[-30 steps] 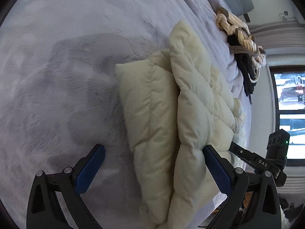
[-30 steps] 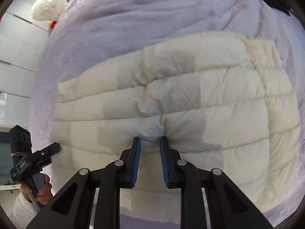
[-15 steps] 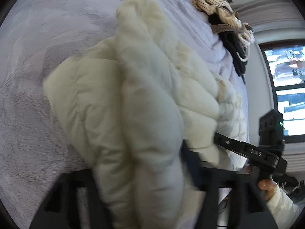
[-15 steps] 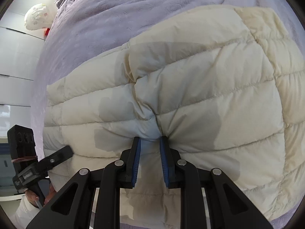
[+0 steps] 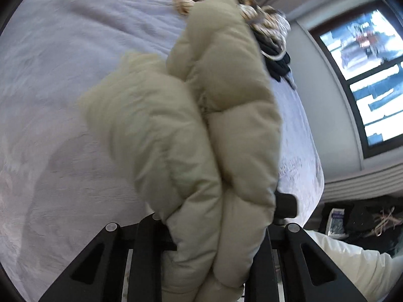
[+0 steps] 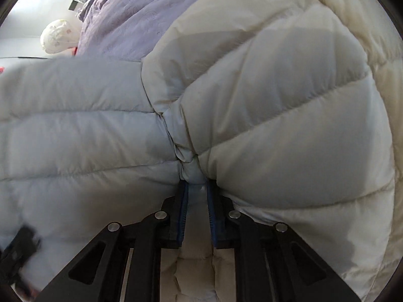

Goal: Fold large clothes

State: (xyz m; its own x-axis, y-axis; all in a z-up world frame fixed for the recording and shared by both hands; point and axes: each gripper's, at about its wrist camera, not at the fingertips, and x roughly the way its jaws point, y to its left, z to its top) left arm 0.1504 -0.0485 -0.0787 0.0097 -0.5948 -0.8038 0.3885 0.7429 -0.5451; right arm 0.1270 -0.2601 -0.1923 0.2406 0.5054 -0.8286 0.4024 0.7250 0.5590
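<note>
No lettering can be made out anywhere from here. A small white and blue packet point(image 5: 336, 222) lies on the floor by the bed and carries some print, but it is too blurred to read. The window point(image 5: 362, 58) shows only bright shapes outside, with no sign legible among them.

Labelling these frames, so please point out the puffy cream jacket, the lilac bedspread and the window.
puffy cream jacket point(image 5: 234, 151): left wrist view, on a quilted bulge.
lilac bedspread point(image 5: 83, 37): left wrist view, bare stretch.
window point(image 5: 365, 58): left wrist view, on the pane.
</note>
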